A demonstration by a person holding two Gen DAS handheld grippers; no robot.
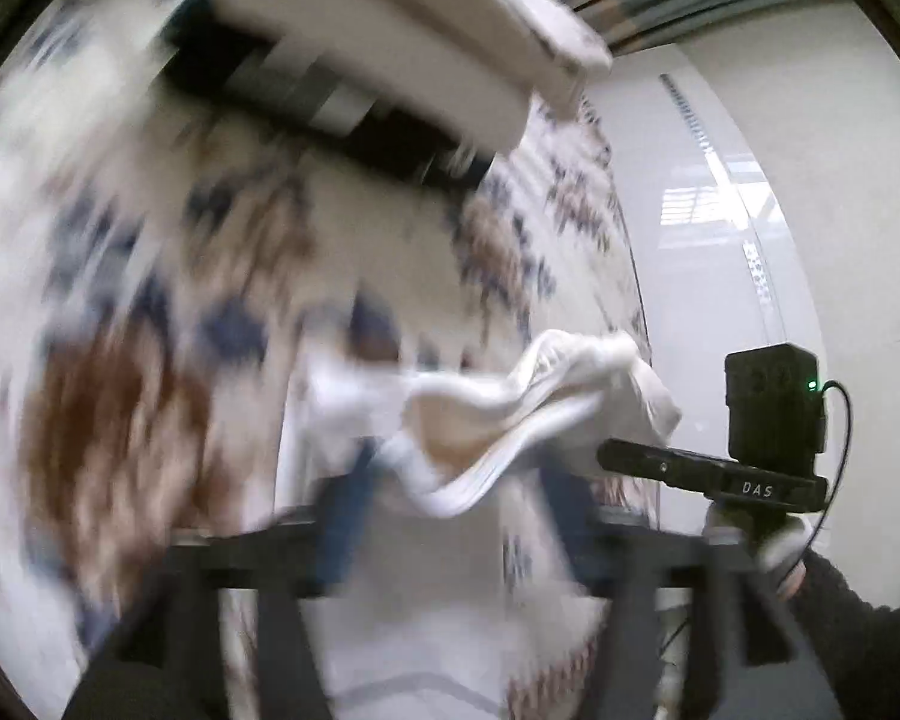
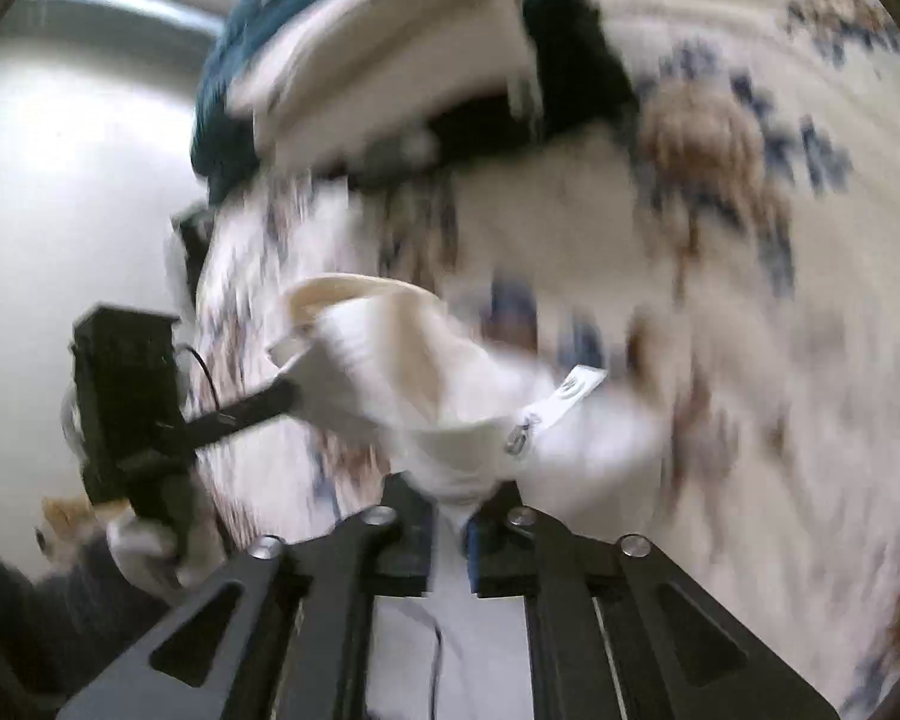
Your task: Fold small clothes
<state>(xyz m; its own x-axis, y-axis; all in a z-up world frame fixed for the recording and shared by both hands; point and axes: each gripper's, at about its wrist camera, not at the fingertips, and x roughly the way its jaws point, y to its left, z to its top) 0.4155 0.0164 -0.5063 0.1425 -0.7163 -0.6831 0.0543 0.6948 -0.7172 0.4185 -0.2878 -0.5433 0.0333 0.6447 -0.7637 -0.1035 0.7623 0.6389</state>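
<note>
A small white garment [image 1: 498,414] hangs in the air above the flowered bedspread, stretched between both grippers. In the left wrist view my left gripper [image 1: 456,510] has its blue-padded fingers [image 1: 348,504] wide apart, and the cloth drapes loosely between them. My right gripper [image 1: 624,456] reaches in from the right to the garment's far edge. In the right wrist view my right gripper [image 2: 453,516] has its jaws close together, with a bunch of the white garment [image 2: 402,378] pinched between them. A label [image 2: 576,390] sticks out of the cloth. The left gripper [image 2: 276,399] touches the garment's left edge. Both views are motion-blurred.
The flowered bedspread [image 1: 150,330] fills most of both views. A stack of folded clothes [image 2: 402,60], white over black with a teal piece [image 2: 258,30] behind, lies at its far side. A white wall [image 1: 810,180] lies beyond the bed's edge. Gloved hands [image 2: 144,546] hold the grippers.
</note>
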